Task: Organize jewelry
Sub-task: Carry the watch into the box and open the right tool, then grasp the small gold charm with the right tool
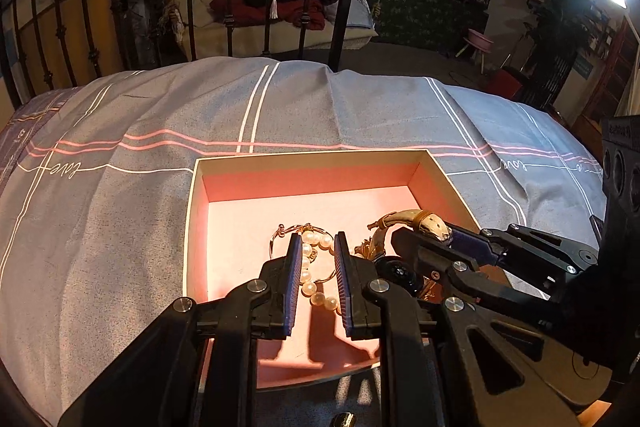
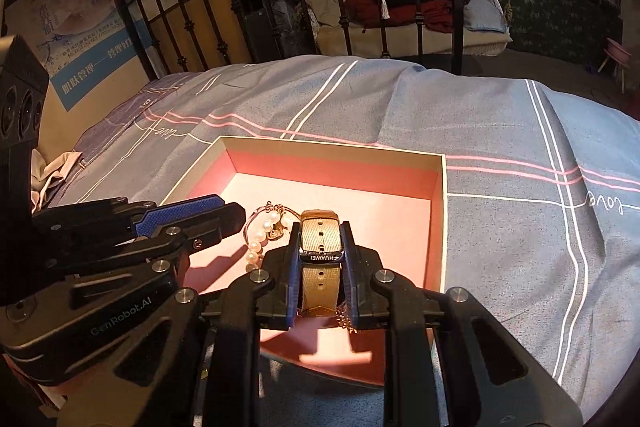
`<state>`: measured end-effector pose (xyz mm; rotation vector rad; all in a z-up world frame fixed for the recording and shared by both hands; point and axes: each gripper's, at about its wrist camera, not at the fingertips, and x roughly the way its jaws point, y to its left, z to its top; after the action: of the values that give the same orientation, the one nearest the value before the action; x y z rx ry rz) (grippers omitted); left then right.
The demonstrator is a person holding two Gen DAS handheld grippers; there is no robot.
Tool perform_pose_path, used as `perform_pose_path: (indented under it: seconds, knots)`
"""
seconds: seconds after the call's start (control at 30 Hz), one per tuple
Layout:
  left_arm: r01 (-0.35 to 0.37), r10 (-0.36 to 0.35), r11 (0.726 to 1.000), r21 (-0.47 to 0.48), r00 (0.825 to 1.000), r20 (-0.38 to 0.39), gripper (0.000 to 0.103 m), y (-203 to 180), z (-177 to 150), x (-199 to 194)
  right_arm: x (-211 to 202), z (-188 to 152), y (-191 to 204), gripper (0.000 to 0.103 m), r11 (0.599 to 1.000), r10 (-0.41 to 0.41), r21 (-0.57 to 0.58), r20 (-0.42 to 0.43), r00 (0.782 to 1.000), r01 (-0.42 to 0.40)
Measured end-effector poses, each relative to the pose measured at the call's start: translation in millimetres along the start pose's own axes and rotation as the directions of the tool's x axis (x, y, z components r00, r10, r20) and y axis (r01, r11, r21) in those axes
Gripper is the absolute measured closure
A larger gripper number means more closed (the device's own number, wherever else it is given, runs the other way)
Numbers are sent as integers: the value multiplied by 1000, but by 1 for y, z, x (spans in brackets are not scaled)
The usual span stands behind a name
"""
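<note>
Placement step: we hold pearls [image 1: 314,269] in the nearly closed left gripper [image 1: 317,247] and watch [image 2: 320,257] in the right gripper [image 2: 320,239], likewise nearly closed, over the box [image 1: 308,157]; both should open next.

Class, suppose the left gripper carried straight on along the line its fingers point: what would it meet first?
Probably the pearl bracelet already between the left gripper fingers, then the pink box floor just beyond; depth is uncertain.

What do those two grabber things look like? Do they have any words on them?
Both are black plastic with shiny silver round bolts and cut-out holes in their frames. The left gripper and the right gripper each have two flat fingers lined with bumpy blue pads. The left one's body has grey writing, "GenRobot.AI". No cables or sleeves show.
</note>
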<state>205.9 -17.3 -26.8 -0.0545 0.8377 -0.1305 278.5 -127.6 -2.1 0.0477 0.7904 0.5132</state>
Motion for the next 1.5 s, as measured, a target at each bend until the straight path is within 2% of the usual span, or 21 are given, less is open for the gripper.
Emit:
perform_pose_path:
  seconds: [0.13,0.2,0.27,0.3,0.33,0.37,0.47,0.57,0.83,1.07,1.13,1.2,1.3,1.43,1.5]
  knots:
    - [-6,6,1000,5,1000,-8,87,0,0,4,1,-2,0,84,1000,-19,-11,-2,1000,19]
    - [-7,7,1000,1,1000,-3,81,2,0,0,-5,-3,-1,81,1000,-17,-10,18,1000,17]
    - [-13,13,1000,-6,1000,24,73,5,-1,-10,-14,-3,-2,61,999,-33,-8,47,998,33]
    - [-15,16,1000,-11,999,33,71,7,-1,-15,-21,-3,-2,54,999,-43,-6,65,997,44]
    - [-10,11,1000,-21,999,42,64,10,-1,-23,-29,-3,-3,44,999,-45,-6,82,996,45]
    - [3,-1,999,-32,998,57,59,13,-3,-31,-37,-4,-2,41,998,-55,-9,98,994,56]
    - [10,-6,999,-43,995,96,58,18,-16,-59,-65,-12,3,41,995,-93,-31,136,986,98]
    - [25,-22,999,-40,996,92,58,17,-42,-80,-87,-31,8,41,991,-116,-43,145,983,123]
    - [20,-20,1000,22,1000,18,58,-8,-122,-97,-103,-101,15,41,992,-119,-26,64,991,121]
    - [-34,34,998,43,999,-2,60,-24,-128,-76,-98,-125,17,40,994,-108,-11,14,994,109]
    - [-54,55,997,49,998,-14,77,-25,-129,-69,-96,-127,19,40,994,-104,-20,3,995,104]
    - [-55,56,998,40,998,-30,86,-21,-131,-65,-93,-127,24,40,995,-93,-28,-6,996,93]
    - [-51,51,998,25,999,-8,86,-12,-135,-69,-86,-127,32,40,996,-68,-55,-27,997,66]
    - [-4,3,999,-42,1000,-7,86,8,-136,-74,-67,-122,51,40,990,-49,-133,-75,996,38]
    - [-7,7,998,-65,1000,-5,86,16,-135,-76,-56,-116,59,45,985,-43,-169,-98,994,26]
